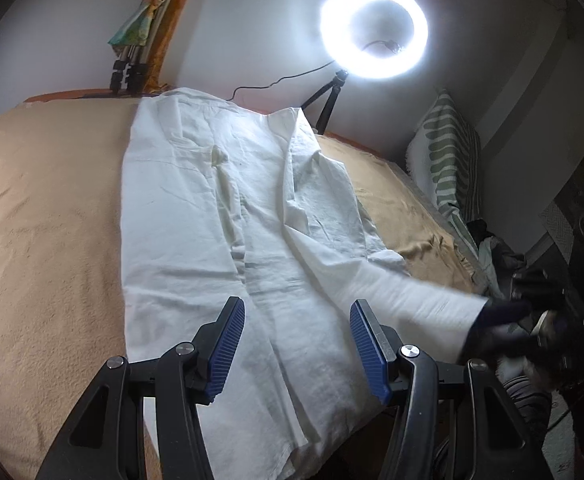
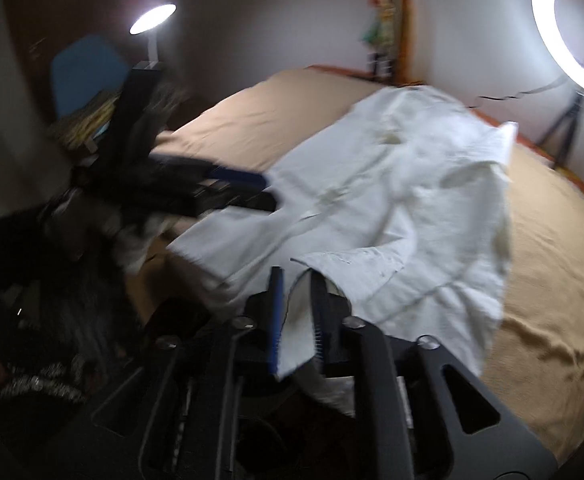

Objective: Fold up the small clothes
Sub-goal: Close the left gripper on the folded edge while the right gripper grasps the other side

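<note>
A white shirt (image 1: 211, 208) lies spread lengthwise on a tan bed (image 1: 43, 220). My left gripper (image 1: 296, 306) hovers open over the shirt's near end, nothing between its blue pads. One sleeve (image 1: 420, 300) stretches out to the right, off the bed's edge, into my blurred right gripper (image 1: 504, 320). In the right wrist view the white cuff (image 2: 296, 328) sits between the blue pads of the right gripper (image 2: 296, 276), which is shut on it. The shirt (image 2: 412, 184) lies beyond on the bed (image 2: 552, 260), and the left gripper (image 2: 243, 188) shows as a dark blur at its left edge.
A lit ring light (image 1: 374, 30) on a small tripod (image 1: 326, 100) stands at the bed's far edge. A green-striped pillow (image 1: 448, 148) and dark clothes (image 1: 504, 256) lie along the right side. A desk lamp (image 2: 151, 18) glows left of the bed.
</note>
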### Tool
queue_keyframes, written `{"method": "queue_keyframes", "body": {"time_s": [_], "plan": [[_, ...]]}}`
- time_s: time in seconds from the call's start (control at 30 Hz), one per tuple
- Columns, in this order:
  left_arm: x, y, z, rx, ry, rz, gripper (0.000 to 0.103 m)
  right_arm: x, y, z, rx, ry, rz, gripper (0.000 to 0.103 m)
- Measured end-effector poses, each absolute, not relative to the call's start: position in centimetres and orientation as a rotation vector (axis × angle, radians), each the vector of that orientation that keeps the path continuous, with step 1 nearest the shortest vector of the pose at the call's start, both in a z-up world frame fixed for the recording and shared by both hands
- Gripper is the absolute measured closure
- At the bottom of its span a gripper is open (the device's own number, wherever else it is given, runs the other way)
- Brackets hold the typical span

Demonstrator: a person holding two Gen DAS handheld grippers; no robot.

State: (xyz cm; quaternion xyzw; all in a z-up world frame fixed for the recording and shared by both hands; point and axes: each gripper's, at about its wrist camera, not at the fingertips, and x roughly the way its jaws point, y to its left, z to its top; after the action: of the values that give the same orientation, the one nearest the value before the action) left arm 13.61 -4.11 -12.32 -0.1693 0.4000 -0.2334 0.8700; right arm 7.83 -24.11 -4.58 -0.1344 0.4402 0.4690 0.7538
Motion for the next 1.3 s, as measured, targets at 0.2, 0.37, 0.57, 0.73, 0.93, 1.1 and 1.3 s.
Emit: {"method": "queue_keyframes", "body": {"time_s": [0.2,0.37,0.57,0.73,0.93,1.1,1.3], "plan": [[11.9,-4.7,-11.4,-0.365,0.824,-0.512,0.046,9.8,-26.2,-4.6,-0.210,0.958,0.994,0.061],[10.5,-9.5,-12.2,-0.212,0.858,-0.558,0.043,17.9,-30.7,-7.7,-0.010,1.058,0.696,0.061],[11.5,-11.2,-14.3,-0.136,0.903,-0.503,0.045,26.9,-34.7,-12.3,0.292,1.124,0.574,0.061],[13.1,-10.2,-15.6,-0.168,0.951,-0.484,0.070,31.6,-34.3,-14.6,0.326,1.143,0.584,0.061],[14.4,-9.6,-16.6,-0.258,0.976,-0.504,0.101,34.9,-33.8,-15.9,0.317,1.142,0.562,0.098],[15.0,-8.7,-16.6,-0.453,0.989,-0.538,0.103,35.4,-34.4,-13.6,0.189,1.100,0.551,0.100],[15.8,-10.5,-16.3,-0.710,0.972,-0.652,0.103,37.6,-37.2,-11.1,0.127,1.089,0.539,0.100]]}}
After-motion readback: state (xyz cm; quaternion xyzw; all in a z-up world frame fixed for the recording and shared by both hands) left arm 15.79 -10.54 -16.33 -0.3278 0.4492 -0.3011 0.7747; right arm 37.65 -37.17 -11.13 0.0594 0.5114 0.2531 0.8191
